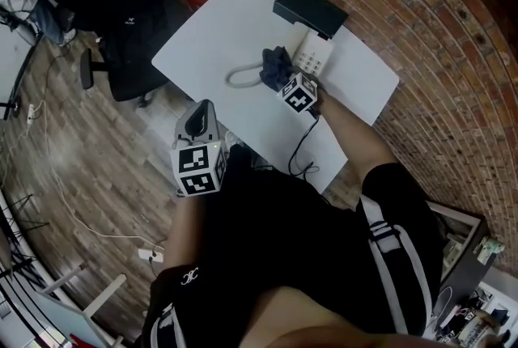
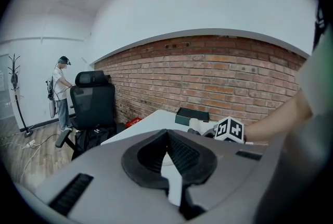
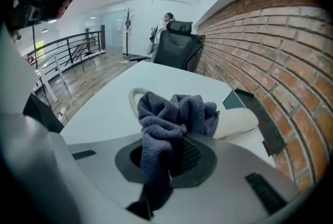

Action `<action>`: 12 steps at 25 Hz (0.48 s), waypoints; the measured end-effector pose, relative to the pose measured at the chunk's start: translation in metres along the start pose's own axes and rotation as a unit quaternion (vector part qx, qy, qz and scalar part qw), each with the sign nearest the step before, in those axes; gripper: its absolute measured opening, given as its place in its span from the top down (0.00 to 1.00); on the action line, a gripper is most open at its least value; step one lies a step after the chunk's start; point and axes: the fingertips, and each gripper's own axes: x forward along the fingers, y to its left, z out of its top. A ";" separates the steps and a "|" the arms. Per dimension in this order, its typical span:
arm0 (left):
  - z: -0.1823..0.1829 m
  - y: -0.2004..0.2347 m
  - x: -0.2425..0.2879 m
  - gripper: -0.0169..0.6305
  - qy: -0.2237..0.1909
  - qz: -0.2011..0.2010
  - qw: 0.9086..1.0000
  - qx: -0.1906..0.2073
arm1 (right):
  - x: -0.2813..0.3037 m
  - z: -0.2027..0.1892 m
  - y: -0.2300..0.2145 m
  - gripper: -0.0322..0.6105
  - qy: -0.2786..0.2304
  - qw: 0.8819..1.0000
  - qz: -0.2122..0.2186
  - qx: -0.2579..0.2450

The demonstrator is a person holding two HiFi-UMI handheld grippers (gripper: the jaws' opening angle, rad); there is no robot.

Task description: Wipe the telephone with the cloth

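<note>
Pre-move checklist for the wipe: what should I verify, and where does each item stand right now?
1. Cloth gripped by the right gripper: ok, jaws shut on it.
2. Cloth touching the telephone: cannot tell; it bunches right against the white body, but contact is not visible.
3. Left gripper clear of the work: ok; shut, empty, held near the edge of the table.
4. Telephone braced: not ok, nothing holds it.
5. Cord clear of the wipe path: cannot tell; its loop lies right beside the cloth.
</note>
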 end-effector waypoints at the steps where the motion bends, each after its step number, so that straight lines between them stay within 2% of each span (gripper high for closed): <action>1: -0.001 0.002 0.000 0.97 0.001 0.003 1.000 -0.003 | 0.000 0.003 -0.006 0.91 -0.004 1.000 -0.003 0.006; 12: -0.006 0.007 -0.001 0.97 0.008 0.013 1.000 -0.005 | -0.004 0.030 -0.088 0.91 -0.027 0.995 -0.072 0.063</action>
